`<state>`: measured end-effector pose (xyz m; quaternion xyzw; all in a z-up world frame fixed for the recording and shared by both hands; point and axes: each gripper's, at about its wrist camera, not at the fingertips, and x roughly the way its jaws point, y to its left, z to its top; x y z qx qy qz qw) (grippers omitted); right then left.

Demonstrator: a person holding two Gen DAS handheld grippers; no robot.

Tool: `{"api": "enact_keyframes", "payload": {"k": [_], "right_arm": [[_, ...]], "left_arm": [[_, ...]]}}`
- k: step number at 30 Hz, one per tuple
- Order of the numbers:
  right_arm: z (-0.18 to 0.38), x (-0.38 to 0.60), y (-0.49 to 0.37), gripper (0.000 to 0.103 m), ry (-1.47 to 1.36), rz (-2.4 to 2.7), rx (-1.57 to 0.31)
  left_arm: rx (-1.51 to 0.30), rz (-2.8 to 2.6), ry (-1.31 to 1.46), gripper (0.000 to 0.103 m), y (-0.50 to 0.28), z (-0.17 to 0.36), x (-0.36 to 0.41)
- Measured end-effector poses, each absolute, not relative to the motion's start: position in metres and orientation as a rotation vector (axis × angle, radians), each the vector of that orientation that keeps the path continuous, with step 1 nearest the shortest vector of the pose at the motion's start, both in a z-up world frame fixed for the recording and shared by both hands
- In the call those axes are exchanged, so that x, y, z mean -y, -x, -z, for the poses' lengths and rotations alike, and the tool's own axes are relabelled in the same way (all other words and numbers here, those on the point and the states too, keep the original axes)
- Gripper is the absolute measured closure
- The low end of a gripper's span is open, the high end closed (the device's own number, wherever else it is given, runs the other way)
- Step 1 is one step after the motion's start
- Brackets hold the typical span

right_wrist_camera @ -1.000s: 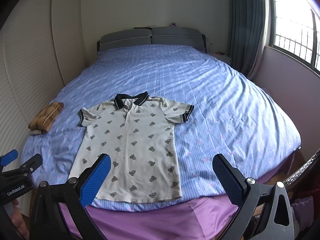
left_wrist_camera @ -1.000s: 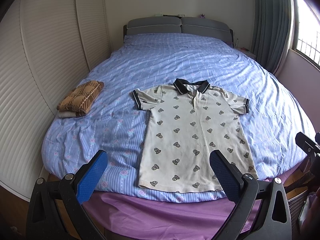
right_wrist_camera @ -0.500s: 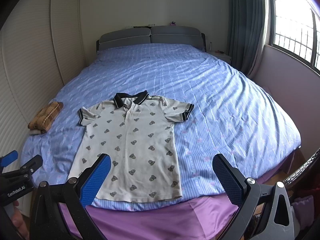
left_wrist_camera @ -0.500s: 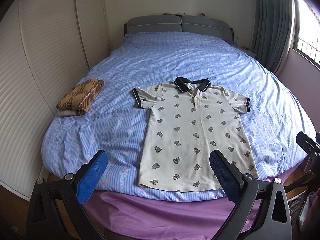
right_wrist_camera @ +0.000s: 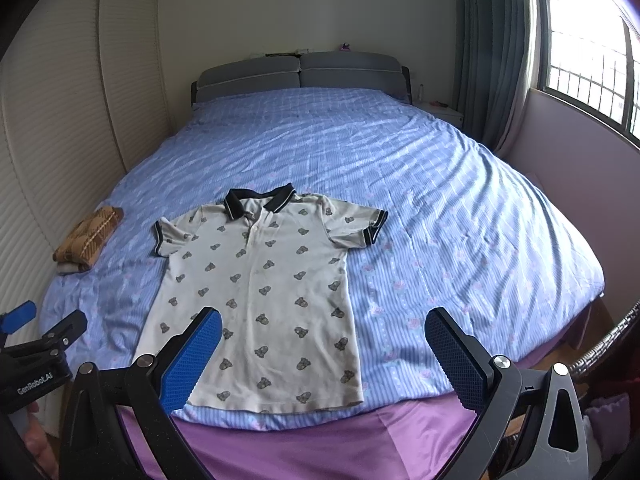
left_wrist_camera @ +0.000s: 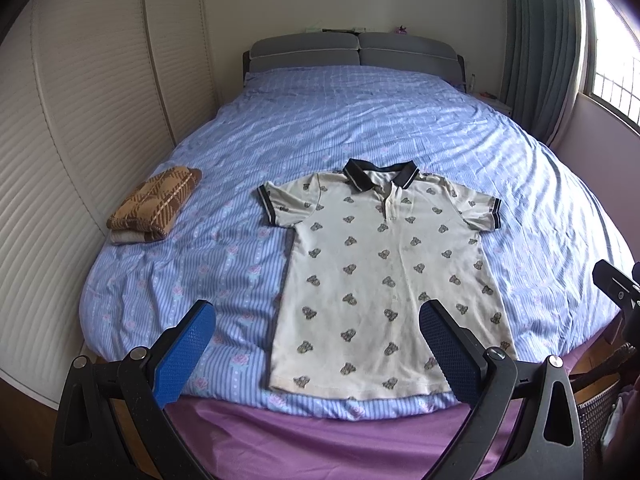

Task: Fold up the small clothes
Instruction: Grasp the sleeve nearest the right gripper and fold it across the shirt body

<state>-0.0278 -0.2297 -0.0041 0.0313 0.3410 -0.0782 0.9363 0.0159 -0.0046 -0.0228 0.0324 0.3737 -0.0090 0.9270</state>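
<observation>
Bedroom, bed under blue striped cover, grey headboard far, window right.

Item, one: polo shirt, cream with small dark motifs and dark collar, spread flat face-up near the bed's near edge, collar far, hem near.
Item, one stack: folded brown checked cloth over a paler piece, far left, well apart from the shirt.
Left gripper: jaws wide, empty, above the near edge.
Right gripper: jaws wide, empty, likewise.

Step, judged: approach; no fold begun. Next calls for descending to pinch a sleeve or side edge.
</observation>
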Motion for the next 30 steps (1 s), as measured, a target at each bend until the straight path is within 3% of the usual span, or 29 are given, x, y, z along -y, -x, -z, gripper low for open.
{"api": "enact_keyframes", "payload": {"k": [15, 22, 30], "right_arm": [[0.02, 0.316, -0.107, 0.002, -0.158, 0.216, -0.63], [0.062, 0.362, -0.197, 0.044, -0.192, 0.179, -0.644], [0.135, 0.411, -0.273, 0.063, -0.255, 0.158, -0.737]], "left_arm": [[-0.661, 0.056, -0.056, 0.0, -0.164, 0.036, 0.091], [-0.674, 0.05, -0.045, 0.0, -0.246, 0.078, 0.139], [-0.745, 0.028, -0.04, 0.0, -0.313, 0.132, 0.174]]}}
